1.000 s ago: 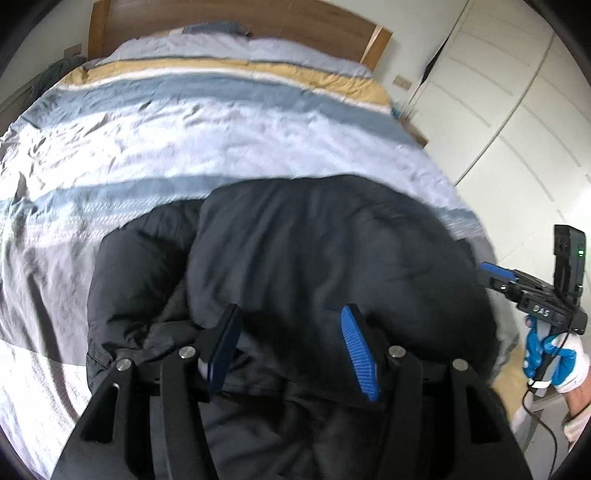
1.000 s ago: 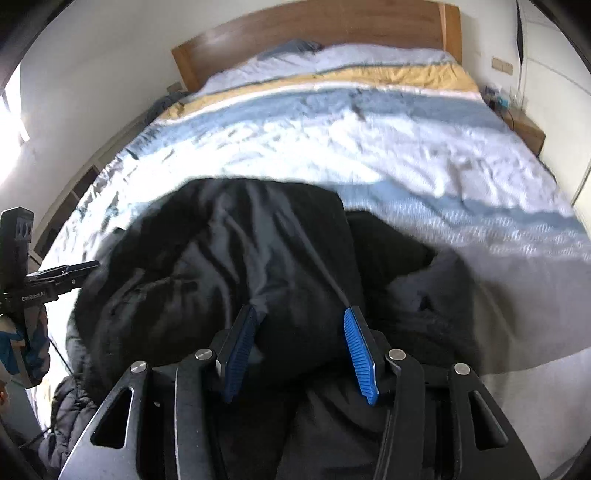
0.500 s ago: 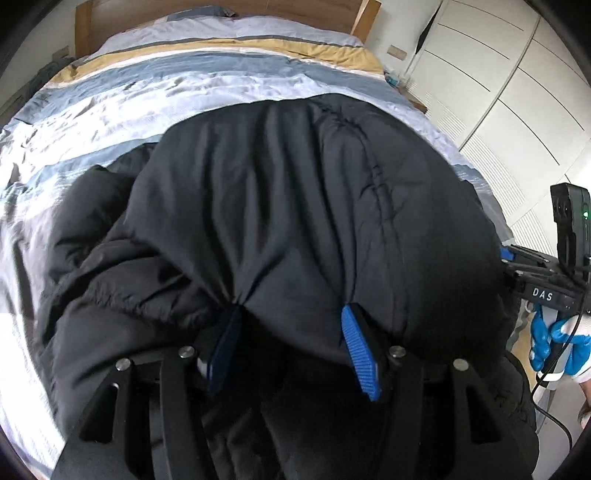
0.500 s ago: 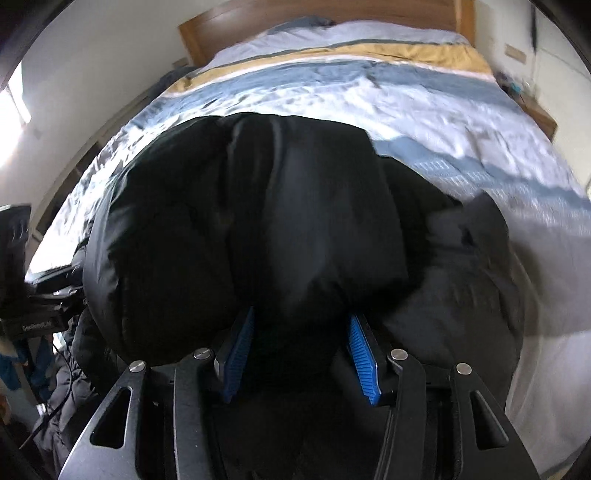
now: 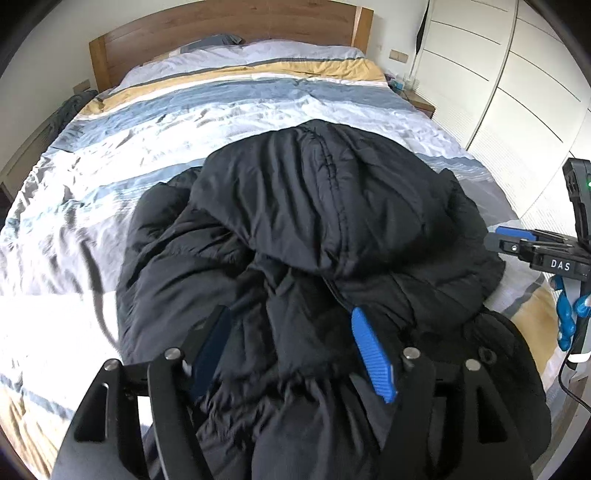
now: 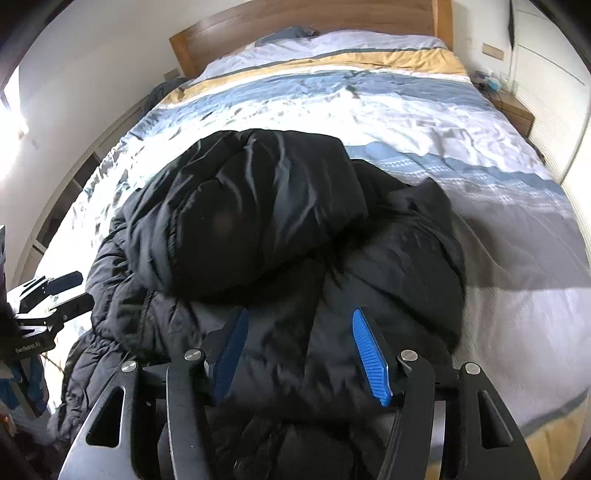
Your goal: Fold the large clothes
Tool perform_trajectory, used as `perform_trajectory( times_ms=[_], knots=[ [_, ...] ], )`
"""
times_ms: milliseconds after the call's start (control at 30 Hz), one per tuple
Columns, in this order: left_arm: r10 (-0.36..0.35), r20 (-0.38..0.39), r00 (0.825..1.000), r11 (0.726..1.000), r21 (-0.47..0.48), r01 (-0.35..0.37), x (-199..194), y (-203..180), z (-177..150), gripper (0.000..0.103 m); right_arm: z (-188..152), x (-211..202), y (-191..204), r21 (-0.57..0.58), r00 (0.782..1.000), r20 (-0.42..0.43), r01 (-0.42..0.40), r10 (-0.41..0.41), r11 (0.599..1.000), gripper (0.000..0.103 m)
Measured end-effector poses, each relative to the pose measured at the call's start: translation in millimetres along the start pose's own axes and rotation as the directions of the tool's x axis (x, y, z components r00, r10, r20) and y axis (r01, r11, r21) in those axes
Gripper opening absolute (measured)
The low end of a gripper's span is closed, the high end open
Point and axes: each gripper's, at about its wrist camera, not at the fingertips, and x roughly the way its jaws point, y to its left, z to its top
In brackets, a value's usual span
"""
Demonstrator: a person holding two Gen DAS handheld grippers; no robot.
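Note:
A large black puffer jacket [image 5: 306, 229] lies bunched on the striped bed [image 5: 207, 110], its upper part folded over the lower. It also shows in the right wrist view [image 6: 266, 221]. My left gripper [image 5: 291, 350] is open just above the jacket's near edge, with no fabric between the blue pads [image 5: 371, 356]. My right gripper [image 6: 295, 350] is open too, over the jacket's near edge. Each gripper shows at the side of the other's view: the right one [image 5: 532, 247] and the left one [image 6: 55, 291].
A wooden headboard [image 5: 229, 33] stands at the far end of the bed. White wardrobe doors [image 5: 517, 92] line the right side, with a small bedside table [image 5: 421, 103] beside them. Shelving [image 6: 55, 214] runs along the left wall.
Both grippers carried the jacket's edge forward over the rest, then let it go and drew back. The folded part now rests on the jacket.

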Motion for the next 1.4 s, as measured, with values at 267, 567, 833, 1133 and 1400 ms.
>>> perform_trajectory(
  times_ms=[267, 567, 833, 1133, 1400],
  knots=[
    [0.041, -0.032, 0.999, 0.999, -0.006, -0.042, -47, 2, -18, 0.067, -26, -48, -7, 0.069, 0.999, -0.024, 0.039, -0.038, 0.997, 0.064],
    [0.070, -0.086, 0.994, 0.997, -0.039, -0.074, -75, 28, -38, 0.067, -58, -97, -37, 0.170, 0.991, -0.051, 0.129, -0.122, 0.977, 0.082],
    [0.116, -0.094, 0.989, 0.993, -0.026, -0.119, -98, 45, -46, 0.075, -75, -129, -51, 0.240, 0.988, -0.062, 0.154, -0.143, 0.959, 0.102],
    [0.147, -0.128, 0.981, 0.988, -0.035, -0.153, -99, 64, -58, 0.076, -89, -133, -62, 0.271, 0.981, -0.099, 0.185, -0.164, 0.945, 0.103],
    [0.194, -0.175, 0.965, 0.976, -0.059, -0.207, -86, 89, -85, 0.076, -111, -122, -67, 0.270, 0.973, -0.156, 0.209, -0.171, 0.940, 0.103]
  ],
)
